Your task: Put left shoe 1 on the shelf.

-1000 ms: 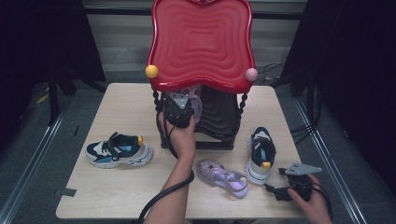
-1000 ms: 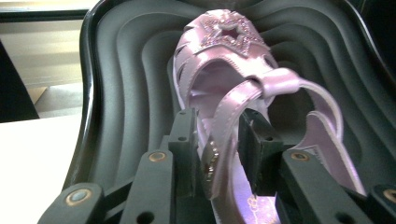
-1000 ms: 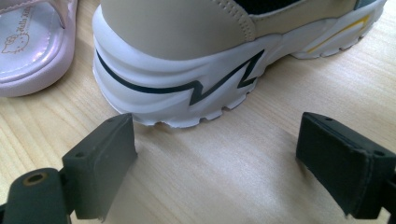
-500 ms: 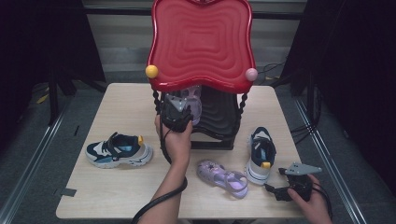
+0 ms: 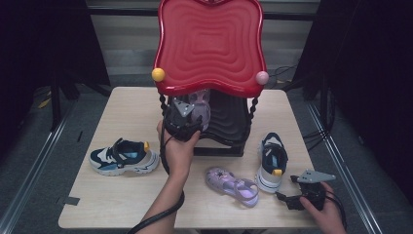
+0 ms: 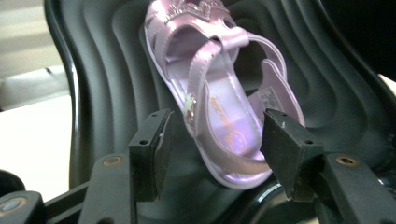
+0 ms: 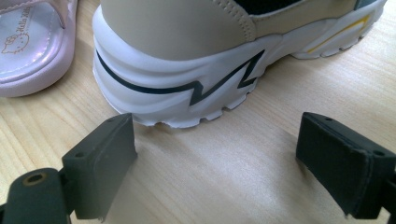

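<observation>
Reaching under the red shelf top (image 5: 210, 44), my left hand-held gripper (image 6: 212, 140) is open wide around the purple sandal (image 6: 219, 88). The sandal leans on the black wavy shelf (image 6: 107, 74). I think it is light and bendy, so the stiff sole edge is the best place to hold. Its toe is cut off. My right hand-held gripper (image 7: 217, 161) waits open on the bench (image 7: 196, 186).
</observation>
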`<action>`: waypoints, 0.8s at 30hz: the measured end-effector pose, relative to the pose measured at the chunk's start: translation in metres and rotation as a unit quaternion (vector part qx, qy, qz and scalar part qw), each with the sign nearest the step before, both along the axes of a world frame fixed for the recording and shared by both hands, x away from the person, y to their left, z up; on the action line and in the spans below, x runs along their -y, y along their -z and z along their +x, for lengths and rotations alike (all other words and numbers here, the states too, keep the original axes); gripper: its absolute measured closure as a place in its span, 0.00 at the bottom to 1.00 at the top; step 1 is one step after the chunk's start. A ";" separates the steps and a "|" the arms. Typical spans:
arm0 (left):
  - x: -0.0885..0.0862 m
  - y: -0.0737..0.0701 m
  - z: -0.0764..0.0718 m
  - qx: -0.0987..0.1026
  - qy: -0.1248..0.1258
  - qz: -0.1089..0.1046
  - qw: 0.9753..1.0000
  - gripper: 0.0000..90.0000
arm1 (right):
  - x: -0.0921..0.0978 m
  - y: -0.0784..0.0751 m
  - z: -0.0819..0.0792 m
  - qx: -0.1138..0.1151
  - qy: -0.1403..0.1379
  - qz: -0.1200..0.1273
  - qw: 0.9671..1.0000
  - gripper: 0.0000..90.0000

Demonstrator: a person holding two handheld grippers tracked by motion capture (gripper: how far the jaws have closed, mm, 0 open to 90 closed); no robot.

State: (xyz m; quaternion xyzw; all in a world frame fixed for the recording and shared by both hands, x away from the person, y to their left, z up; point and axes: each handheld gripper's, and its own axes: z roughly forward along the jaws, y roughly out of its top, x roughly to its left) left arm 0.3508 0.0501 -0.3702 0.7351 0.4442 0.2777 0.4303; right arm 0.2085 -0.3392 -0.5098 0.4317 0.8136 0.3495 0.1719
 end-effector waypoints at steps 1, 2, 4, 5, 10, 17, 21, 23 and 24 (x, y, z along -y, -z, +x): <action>-0.001 0.000 -0.001 -0.002 0.004 0.000 1.000 0.48 | 0.000 0.000 0.000 0.000 0.000 0.000 1.000 0.12; -0.002 0.000 -0.002 -0.001 0.004 0.000 1.000 0.47 | 0.000 0.000 0.000 0.000 0.000 0.000 1.000 0.12; -0.005 -0.002 -0.003 -0.001 0.011 -0.003 1.000 0.46 | 0.000 0.000 0.000 0.000 0.000 0.000 1.000 0.12; -0.005 -0.003 -0.004 -0.001 0.013 -0.003 1.000 0.46 | 0.000 0.000 0.000 0.000 0.000 0.000 1.000 0.12; -0.011 -0.005 -0.007 -0.010 0.037 0.000 0.999 0.42 | 0.000 0.000 0.000 0.000 0.001 0.000 1.000 0.12; -0.020 -0.002 -0.015 -0.010 0.055 0.006 0.998 0.39 | 0.000 0.000 0.000 0.000 0.001 0.000 1.000 0.12; -0.026 0.003 -0.018 -0.020 0.066 0.009 0.998 0.37 | 0.000 0.000 0.000 0.000 0.001 0.000 1.000 0.12; -0.029 0.007 -0.019 -0.026 0.067 0.009 0.997 0.36 | 0.000 0.000 0.000 0.000 0.001 0.000 1.000 0.12; -0.030 0.009 -0.020 -0.028 0.067 0.006 0.997 0.36 | 0.000 0.000 0.000 0.000 0.001 0.000 1.000 0.12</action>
